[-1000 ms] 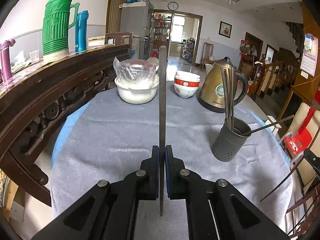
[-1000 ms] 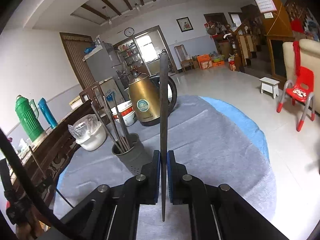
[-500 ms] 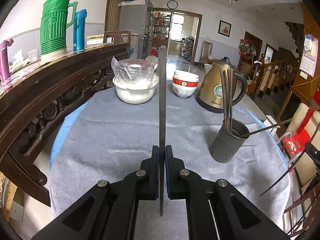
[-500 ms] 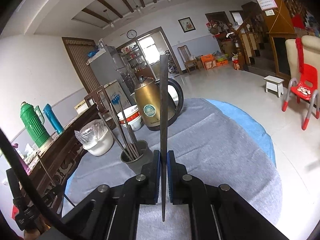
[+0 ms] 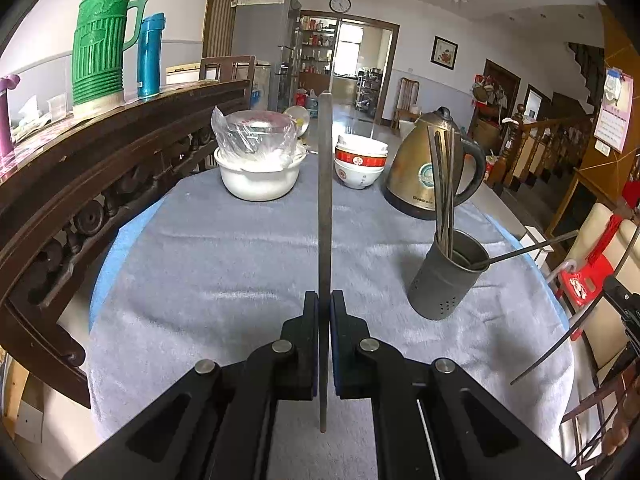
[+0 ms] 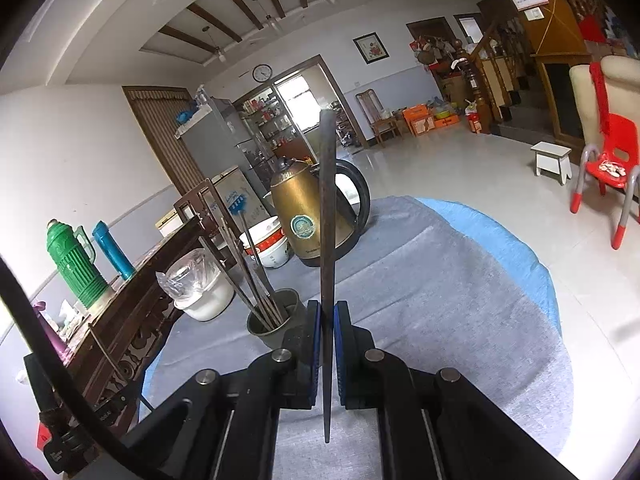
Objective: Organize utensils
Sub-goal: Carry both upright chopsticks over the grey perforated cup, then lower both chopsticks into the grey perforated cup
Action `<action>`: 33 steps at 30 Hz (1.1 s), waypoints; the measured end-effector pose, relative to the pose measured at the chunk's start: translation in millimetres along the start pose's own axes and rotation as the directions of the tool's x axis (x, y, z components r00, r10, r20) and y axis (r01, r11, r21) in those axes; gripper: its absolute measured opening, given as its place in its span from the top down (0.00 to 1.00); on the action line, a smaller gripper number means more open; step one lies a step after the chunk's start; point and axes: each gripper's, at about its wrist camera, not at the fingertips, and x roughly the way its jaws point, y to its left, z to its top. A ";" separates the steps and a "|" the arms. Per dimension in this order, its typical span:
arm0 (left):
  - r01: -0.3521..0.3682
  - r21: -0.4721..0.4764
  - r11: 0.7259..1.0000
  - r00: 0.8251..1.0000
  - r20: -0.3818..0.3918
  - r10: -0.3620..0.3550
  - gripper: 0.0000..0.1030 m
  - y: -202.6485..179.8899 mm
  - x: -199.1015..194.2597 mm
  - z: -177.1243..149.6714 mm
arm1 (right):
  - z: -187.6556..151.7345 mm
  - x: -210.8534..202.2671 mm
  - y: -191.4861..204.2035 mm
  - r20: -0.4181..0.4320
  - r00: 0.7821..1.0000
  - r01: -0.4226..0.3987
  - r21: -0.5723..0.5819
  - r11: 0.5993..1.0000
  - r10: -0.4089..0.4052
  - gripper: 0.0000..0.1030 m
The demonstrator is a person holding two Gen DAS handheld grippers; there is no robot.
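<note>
The left claw [image 5: 325,308] is closed on a long dark metal chopstick [image 5: 325,200], which is held upright between the blue pads and reaches above and below them. The right claw [image 6: 328,312] is likewise clamped on a second dark chopstick [image 6: 328,240], also upright in its own view.

On the round tabletop covered with a grey fleecy cloth [image 5: 240,264], a dark grey perforated metal utensil holder [image 5: 448,276] is seen to the right of the left claw, with several metal chopsticks [image 5: 442,184] already standing in it and one thin rod leaning out over its rim. In the right wrist view the same holder [image 6: 276,320] is found just left of the claw, partly covered by the claw's left finger.

The step in hand is judged to be the carrying of two chopsticks toward the holder. For the next move, each chopstick's lower tip would have to be brought over the open mouth, clear of the sticks already inside, and lowered before the grip is released. The leaning rod could be knocked if the approach is made from that side.

The holder's base is hidden in the right wrist view. The person's hands are not shown. Dark cables at the edge of each view are cut off, and the thin rod's far end is hard to trace.
</note>
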 end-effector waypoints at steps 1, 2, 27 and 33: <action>0.003 -0.003 1.000 1.000 0.001 -0.003 0.95 0.5 -0.6 0.5 | 0.6 1.2 -0.6 0.000 1.000 0.000 0.000 1.000 0.000 0.93; 0.005 -0.008 1.000 1.000 0.002 -0.005 0.95 1.1 -0.9 1.1 | 0.8 1.4 -0.5 -0.001 1.000 -0.001 0.001 1.000 0.001 0.93; 0.148 -0.097 0.984 0.984 0.114 -0.137 0.95 -25.7 1.2 80.5 | 71.2 21.1 -5.0 0.114 0.991 -0.073 0.029 0.997 0.069 0.93; 0.203 -0.097 0.974 0.970 0.158 -0.186 0.95 -56.2 11.9 116.2 | 98.7 43.7 -0.2 0.134 0.984 -0.126 0.036 0.991 0.120 0.93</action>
